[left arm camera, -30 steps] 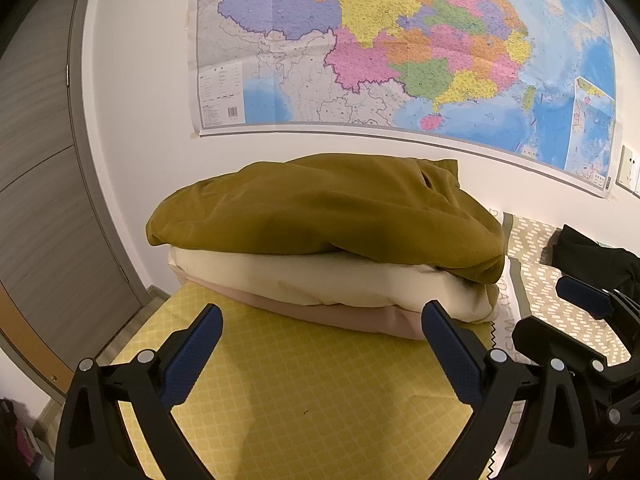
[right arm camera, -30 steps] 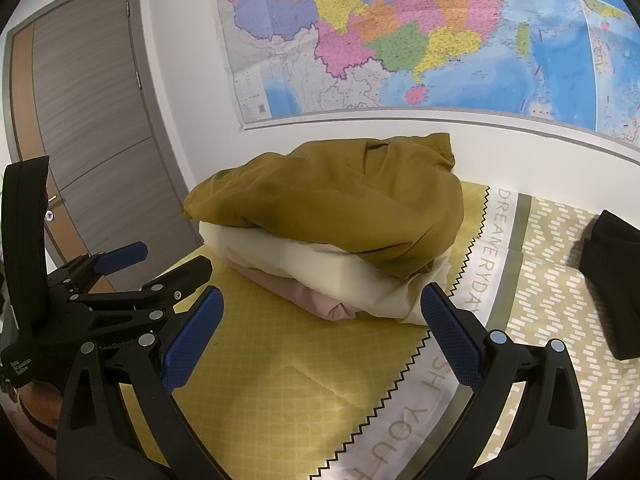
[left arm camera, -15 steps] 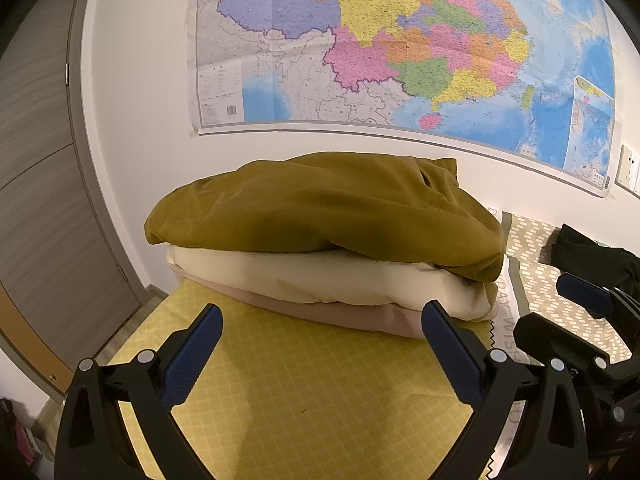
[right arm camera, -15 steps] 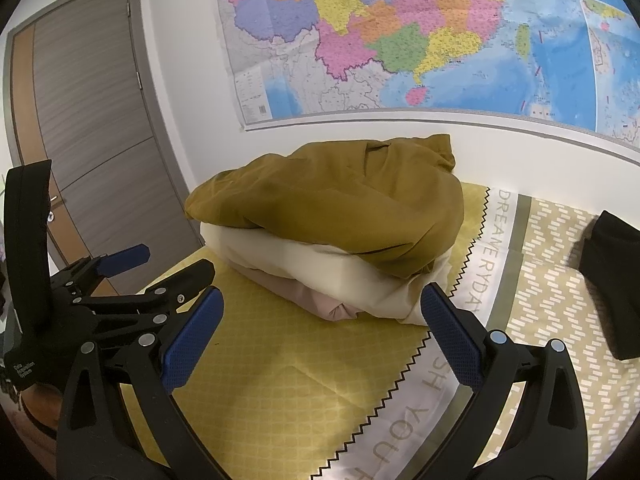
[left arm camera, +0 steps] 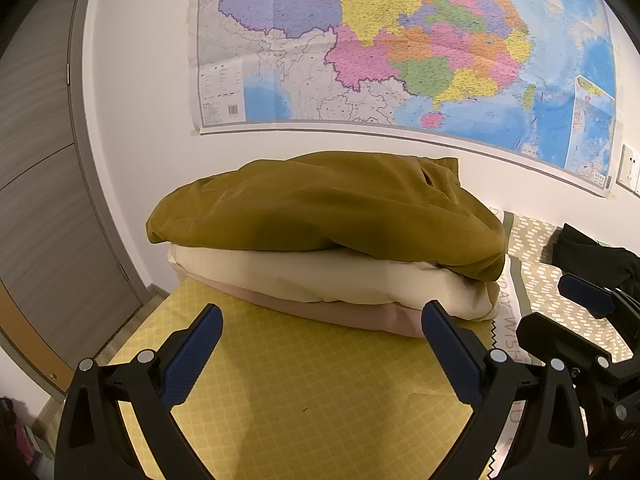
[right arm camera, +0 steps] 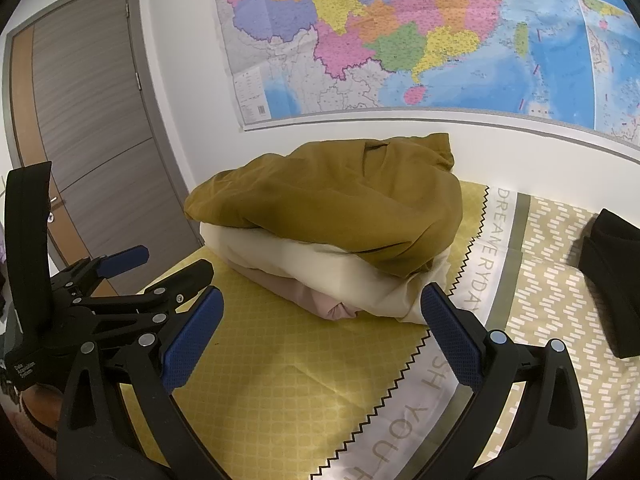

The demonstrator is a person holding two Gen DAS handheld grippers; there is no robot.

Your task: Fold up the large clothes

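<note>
A stack of three folded clothes lies on the yellow patterned bed cover (left arm camera: 304, 392): an olive-brown garment (left arm camera: 328, 208) on top, a cream one (left arm camera: 332, 280) under it, a pinkish-beige one (left arm camera: 348, 314) at the bottom. The stack also shows in the right wrist view (right arm camera: 344, 216). My left gripper (left arm camera: 320, 344) is open and empty, a short way in front of the stack. My right gripper (right arm camera: 320, 332) is open and empty, in front of the stack's right end. A black garment (right arm camera: 612, 268) lies crumpled at the right on the bed.
A large map (left arm camera: 400, 40) hangs on the white wall behind the bed. A grey door (right arm camera: 88, 136) stands at the left. The bed cover has a white lettered band (right arm camera: 476, 264) and a patterned beige part (right arm camera: 552, 300) to the right.
Both grippers have barely moved; the view drifts slightly. Nothing was taken or let go.
</note>
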